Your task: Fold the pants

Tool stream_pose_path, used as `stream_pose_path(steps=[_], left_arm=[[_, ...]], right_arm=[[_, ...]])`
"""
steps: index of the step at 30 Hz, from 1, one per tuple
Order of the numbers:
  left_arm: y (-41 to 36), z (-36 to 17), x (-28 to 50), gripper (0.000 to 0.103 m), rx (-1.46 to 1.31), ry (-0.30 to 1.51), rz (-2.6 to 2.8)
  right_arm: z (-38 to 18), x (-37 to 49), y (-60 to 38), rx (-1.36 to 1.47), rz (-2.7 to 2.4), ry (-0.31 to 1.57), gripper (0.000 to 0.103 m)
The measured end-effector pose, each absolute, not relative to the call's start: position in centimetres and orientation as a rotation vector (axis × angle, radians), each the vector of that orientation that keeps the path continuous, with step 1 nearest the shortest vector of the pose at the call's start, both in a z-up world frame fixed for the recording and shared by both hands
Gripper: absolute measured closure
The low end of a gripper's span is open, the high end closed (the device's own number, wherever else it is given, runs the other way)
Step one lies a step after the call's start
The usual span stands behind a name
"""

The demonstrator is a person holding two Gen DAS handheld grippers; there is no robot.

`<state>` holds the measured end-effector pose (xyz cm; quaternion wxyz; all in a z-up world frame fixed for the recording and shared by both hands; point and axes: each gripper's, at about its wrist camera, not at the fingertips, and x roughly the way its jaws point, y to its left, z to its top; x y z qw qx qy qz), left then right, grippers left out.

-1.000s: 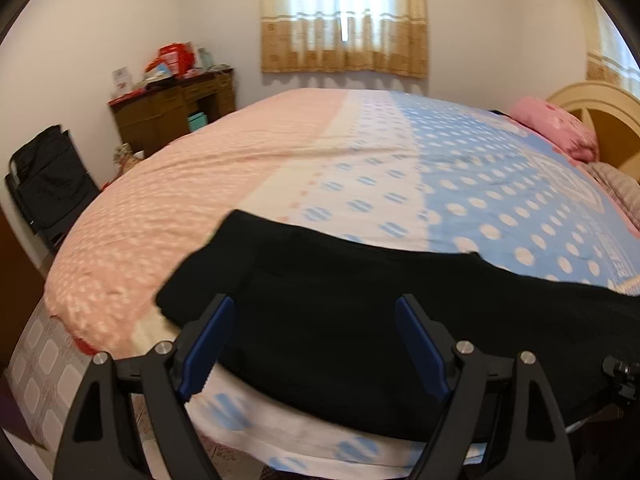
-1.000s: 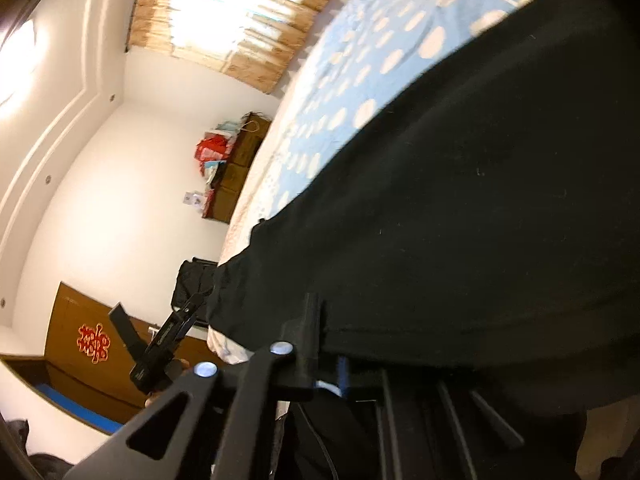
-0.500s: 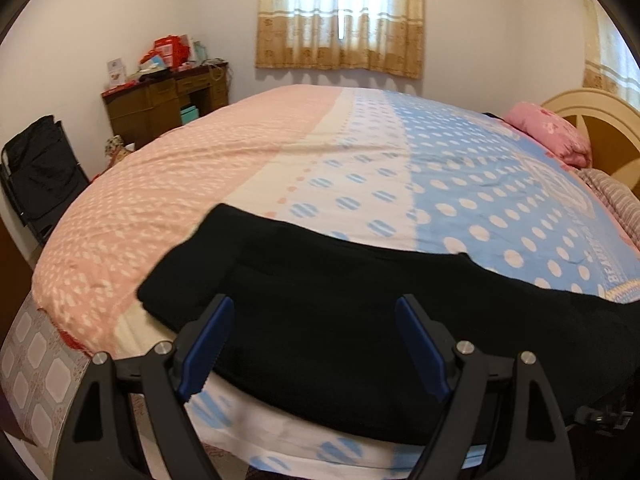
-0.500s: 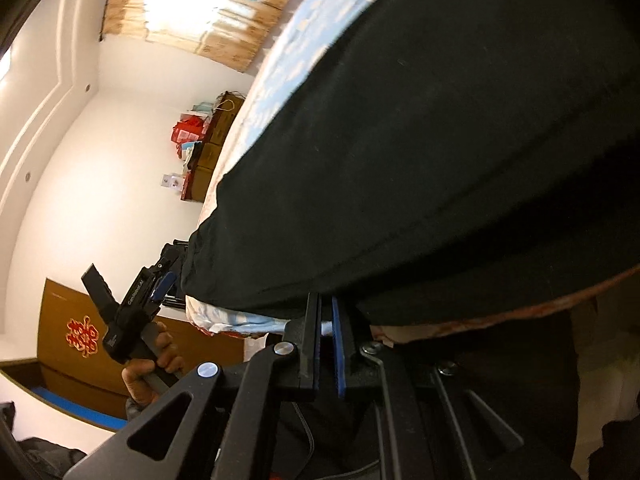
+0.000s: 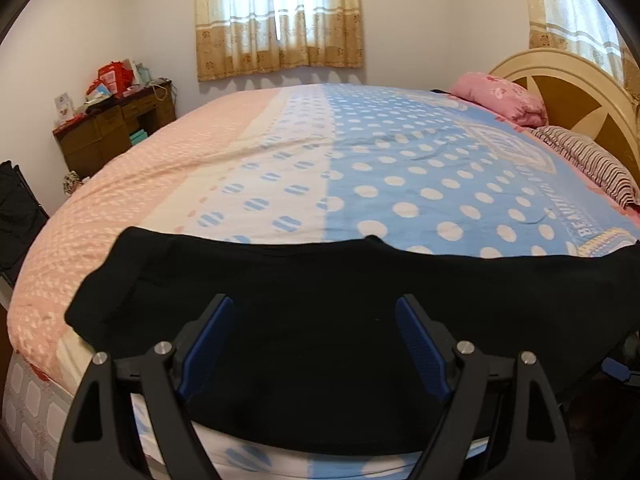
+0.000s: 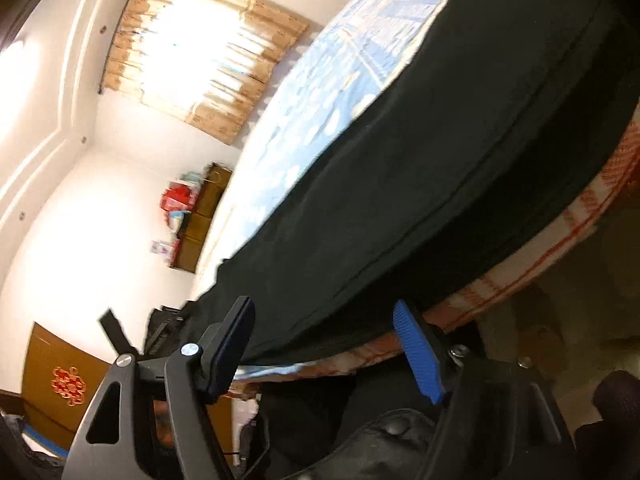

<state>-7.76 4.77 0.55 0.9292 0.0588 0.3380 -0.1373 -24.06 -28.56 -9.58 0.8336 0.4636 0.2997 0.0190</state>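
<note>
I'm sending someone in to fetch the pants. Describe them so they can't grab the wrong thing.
Start at the big bed with the pink, white and blue dotted cover. Along its near edge, in front of the open left gripper, lie the pants, spread flat. They are the only plain black cloth on the bed; the pink pillow is by the headboard.

The blue, white-dotted bedspread (image 5: 440, 168) carries white capital lettering reading "BEAUTIFUL" along its border below the striped pillow (image 5: 588, 164). A red knot-shaped emblem (image 6: 69, 385) on the brown wooden door (image 6: 52, 364) shows no legible characters.

Both wrist views face across the bed (image 5: 400, 168), sharing the pants (image 5: 320, 320)
</note>
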Motion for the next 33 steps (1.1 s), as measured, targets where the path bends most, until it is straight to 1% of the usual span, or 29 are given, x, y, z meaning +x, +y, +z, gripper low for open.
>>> stream_pose_path(steps=[1,2,3,4,6,11,17,21,26,29,30,31,32,33], left_arm=[[4.7,0.6,-7.8,0.017,0.120,0.692,-0.286],[4.6,0.6,-7.9,0.017,0.121,0.691,-0.289],[4.5,0.5,-7.9,0.017,0.122,0.691,-0.292],[4.4,0.5,-7.9,0.017,0.122,0.692,-0.295],[4.1,0.2,-7.9,0.017,0.123,0.701,-0.301],[3.4,-0.2,-8.1,0.017,0.132,0.720,-0.315],[3.7,0.1,-8.1,0.017,0.115,0.713,-0.306],[3.4,-0.2,-8.1,0.017,0.122,0.723,-0.309],[3.4,-0.1,-8.2,0.017,0.123,0.724,-0.309],[3.4,-0.2,-8.1,0.017,0.107,0.733,-0.313],[3.3,-0.3,-8.0,0.017,0.102,0.739,-0.318],[3.3,-0.3,-8.0,0.017,0.099,0.743,-0.322],[3.3,-0.3,-8.1,0.017,0.100,0.744,-0.323],[3.2,-0.3,-8.2,0.017,0.105,0.741,-0.323]], right_arm=[[-9.7,-23.9,-28.6,0.971,0.026,0.642,0.033],[-9.8,-23.7,-28.6,0.967,0.015,0.646,0.043],[-10.0,-23.6,-28.6,0.969,0.005,0.646,0.050],[-10.1,-23.5,-28.6,0.976,0.005,0.637,0.051],[-10.1,-23.3,-29.0,0.987,0.001,0.620,0.059],[-9.5,-24.4,-29.9,0.992,-0.029,0.614,0.059],[-8.3,-26.5,-32.1,1.019,-0.140,0.518,0.059],[-9.7,-25.4,-32.4,1.091,-0.109,0.552,0.059],[-10.5,-22.6,-30.0,1.099,0.026,0.592,0.060],[-10.8,-20.2,-28.7,1.052,0.069,0.610,0.060],[-11.0,-19.6,-28.4,1.051,0.079,0.618,0.061],[-11.1,-19.3,-28.4,1.050,0.079,0.624,0.067],[-11.1,-19.2,-28.0,1.033,0.072,0.634,0.098],[-11.0,-19.3,-28.0,1.014,0.078,0.648,0.100]])
